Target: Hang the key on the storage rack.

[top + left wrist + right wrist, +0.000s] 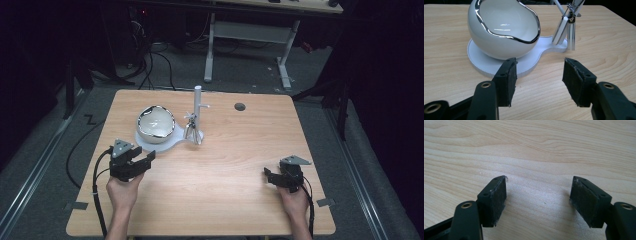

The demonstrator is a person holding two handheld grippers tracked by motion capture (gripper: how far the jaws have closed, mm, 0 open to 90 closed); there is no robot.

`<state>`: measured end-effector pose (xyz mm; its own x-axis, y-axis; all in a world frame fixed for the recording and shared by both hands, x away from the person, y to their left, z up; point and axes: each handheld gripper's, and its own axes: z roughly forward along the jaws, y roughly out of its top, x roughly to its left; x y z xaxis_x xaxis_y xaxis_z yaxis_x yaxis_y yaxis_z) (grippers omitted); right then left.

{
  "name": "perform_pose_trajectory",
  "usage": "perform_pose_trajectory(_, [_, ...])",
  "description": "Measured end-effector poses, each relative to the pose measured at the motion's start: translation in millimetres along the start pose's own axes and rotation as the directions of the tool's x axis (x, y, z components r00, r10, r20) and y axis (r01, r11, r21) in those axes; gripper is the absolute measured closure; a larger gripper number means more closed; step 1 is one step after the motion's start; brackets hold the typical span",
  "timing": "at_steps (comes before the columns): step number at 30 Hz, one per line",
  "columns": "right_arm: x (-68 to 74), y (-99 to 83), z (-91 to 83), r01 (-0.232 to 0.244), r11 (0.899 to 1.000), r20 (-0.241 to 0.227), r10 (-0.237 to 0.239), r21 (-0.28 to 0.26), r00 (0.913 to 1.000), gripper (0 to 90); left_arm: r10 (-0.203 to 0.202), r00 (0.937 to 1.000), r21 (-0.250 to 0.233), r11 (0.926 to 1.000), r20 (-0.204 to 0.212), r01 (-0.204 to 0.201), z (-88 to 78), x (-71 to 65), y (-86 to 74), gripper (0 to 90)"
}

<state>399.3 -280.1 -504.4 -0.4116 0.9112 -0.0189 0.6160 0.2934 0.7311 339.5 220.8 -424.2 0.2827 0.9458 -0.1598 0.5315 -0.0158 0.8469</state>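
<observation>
A glossy white bowl (156, 122) (499, 32) with a chrome rim sits tilted on a flat white base (170, 144) (484, 63) at the table's back left. A white post (197, 102) rises from the base's right end, and a small metal pendant (191, 131) (571, 30) hangs against it. My left gripper (145, 159) (539, 75) is open, just short of the base's near edge, with nothing between its pads. At the front right my right gripper (267, 176) (539, 195) is open over bare wood, holding nothing.
The wooden table (230, 165) has a round cable hole (240, 106) near its back edge. Cables (100, 200) trail from both grippers over the front edge. A white desk frame (250, 45) and floor cables lie beyond the table.
</observation>
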Motion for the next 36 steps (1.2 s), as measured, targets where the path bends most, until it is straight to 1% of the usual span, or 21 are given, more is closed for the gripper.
perform_pose_trajectory(4, [0.1,0.0,0.0,-0.001,1.000,0.000,0.001,0.000,1.0000,29.4,-0.002,1.0000,0.007,1.0000,-0.007,0.002,-0.2,1.8,-3.3,44.7])
perform_pose_trajectory(12, [0.1,0.0,0.0,0.000,1.000,0.000,0.000,0.000,1.0000,29.4,-0.021,0.9996,0.014,0.9997,-0.019,0.021,-0.2,6.0,-11.9,44.5])
perform_pose_trajectory(16, [0.1,0.0,0.0,0.000,1.000,0.000,0.000,0.000,1.0000,29.4,-0.026,0.9991,0.018,0.9995,-0.032,0.027,0.0,8.0,-15.7,44.5])
perform_pose_trajectory(18, [0.2,0.0,0.0,-0.001,1.000,0.000,0.001,0.000,1.0000,29.4,-0.022,0.9989,0.023,0.9995,-0.042,0.023,1.6,8.1,-17.8,44.5])
perform_pose_trajectory(27, [0.1,0.0,0.0,-0.001,1.000,0.000,0.001,0.000,1.0000,29.4,-0.008,0.9981,0.051,0.9986,-0.061,0.011,10.8,6.5,-26.9,44.5])
perform_pose_trajectory(33, [0.1,-0.1,0.0,-0.001,1.000,0.000,0.001,0.000,1.0000,29.4,0.010,0.9968,0.082,0.9966,-0.080,-0.004,14.5,6.8,-33.8,44.5])
perform_pose_trajectory(36, [0.1,0.0,-0.1,-0.001,1.000,0.000,0.001,0.000,1.0000,29.4,-0.001,0.9966,0.085,0.9963,-0.083,0.008,13.7,7.6,-37.9,44.5])
